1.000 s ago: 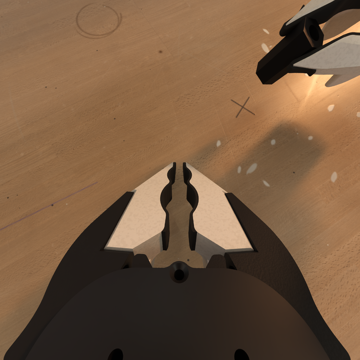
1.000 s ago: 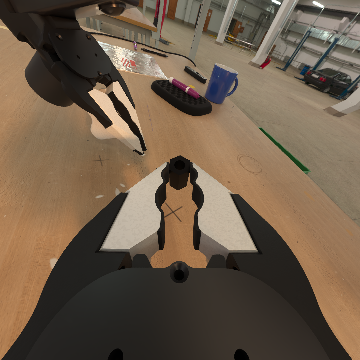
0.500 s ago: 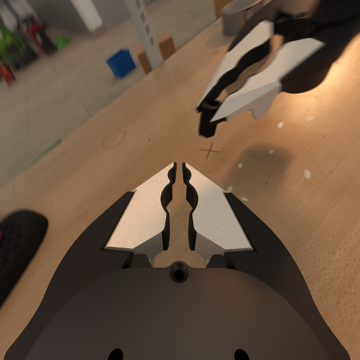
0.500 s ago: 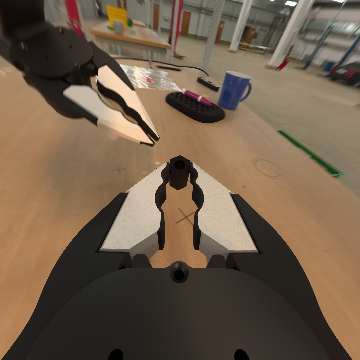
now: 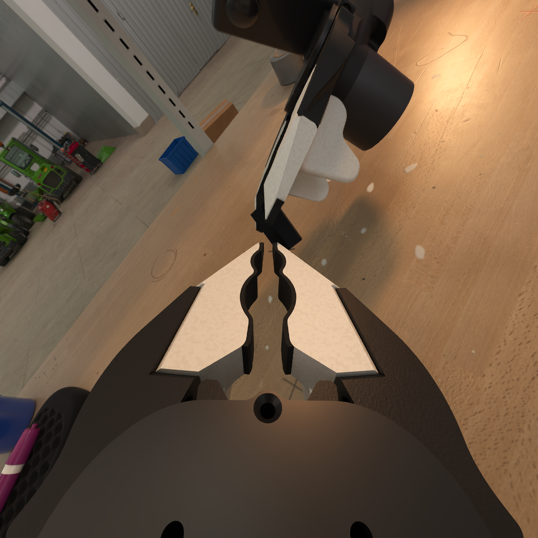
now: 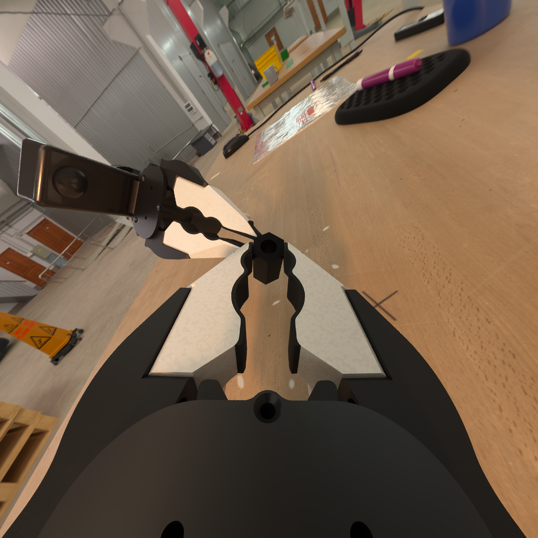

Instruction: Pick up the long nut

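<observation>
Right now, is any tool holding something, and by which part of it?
The right tool holds the long nut by its side faces, at the fingertips. The left tool holds nothing.

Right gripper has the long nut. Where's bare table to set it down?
Free: the wood between the pencilled cross and the black mat. Crowded: at the long nut in the right gripper, where the left gripper noses in.

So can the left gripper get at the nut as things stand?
Probably not yet. The nut is clamped between the right gripper fingertips, clear of the table. The left gripper tips sit right at the nut's end with nothing between, but its jaws are nearly closed, too narrow for the nut.
</observation>
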`<state>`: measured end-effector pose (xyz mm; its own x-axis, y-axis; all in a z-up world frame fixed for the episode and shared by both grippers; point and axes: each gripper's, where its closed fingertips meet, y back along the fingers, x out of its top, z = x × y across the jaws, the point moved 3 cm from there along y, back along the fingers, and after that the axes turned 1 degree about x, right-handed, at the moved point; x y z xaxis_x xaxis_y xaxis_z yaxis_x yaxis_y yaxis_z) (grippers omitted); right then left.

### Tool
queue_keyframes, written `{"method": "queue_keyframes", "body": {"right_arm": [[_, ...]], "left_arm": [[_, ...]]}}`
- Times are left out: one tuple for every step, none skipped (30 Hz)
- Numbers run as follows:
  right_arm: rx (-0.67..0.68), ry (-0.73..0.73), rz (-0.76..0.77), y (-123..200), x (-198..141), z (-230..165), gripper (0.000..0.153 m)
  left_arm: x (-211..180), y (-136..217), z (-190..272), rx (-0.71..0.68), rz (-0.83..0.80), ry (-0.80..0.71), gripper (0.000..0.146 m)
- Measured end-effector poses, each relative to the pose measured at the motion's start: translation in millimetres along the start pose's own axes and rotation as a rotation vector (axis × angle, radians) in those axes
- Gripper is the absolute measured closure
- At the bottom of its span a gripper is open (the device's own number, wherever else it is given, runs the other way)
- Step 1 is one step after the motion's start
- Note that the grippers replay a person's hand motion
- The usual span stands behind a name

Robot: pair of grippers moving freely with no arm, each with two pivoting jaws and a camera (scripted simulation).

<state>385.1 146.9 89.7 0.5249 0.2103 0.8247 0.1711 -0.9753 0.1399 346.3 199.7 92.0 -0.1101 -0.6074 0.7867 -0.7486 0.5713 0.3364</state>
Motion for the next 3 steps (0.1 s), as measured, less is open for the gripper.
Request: {"method": "queue_keyframes", "body": {"right_arm": [[0.007, -0.006, -0.014, -1.3, -1.9, -0.7, 0.132], [0.014, -0.011, -0.028, -2.5, -3.6, -1.6, 0.132], [0.02, -0.014, -0.038, -3.5, -4.8, -2.3, 0.132]], "left_arm": [[0.8, -0.1, 0.7, 0.0, 0.002, -0.005, 0.14], [1.2, -0.1, 1.4, -0.001, 0.002, -0.01, 0.14], [1.3, -0.1, 2.0, -0.002, -0.001, -0.017, 0.14]]}}
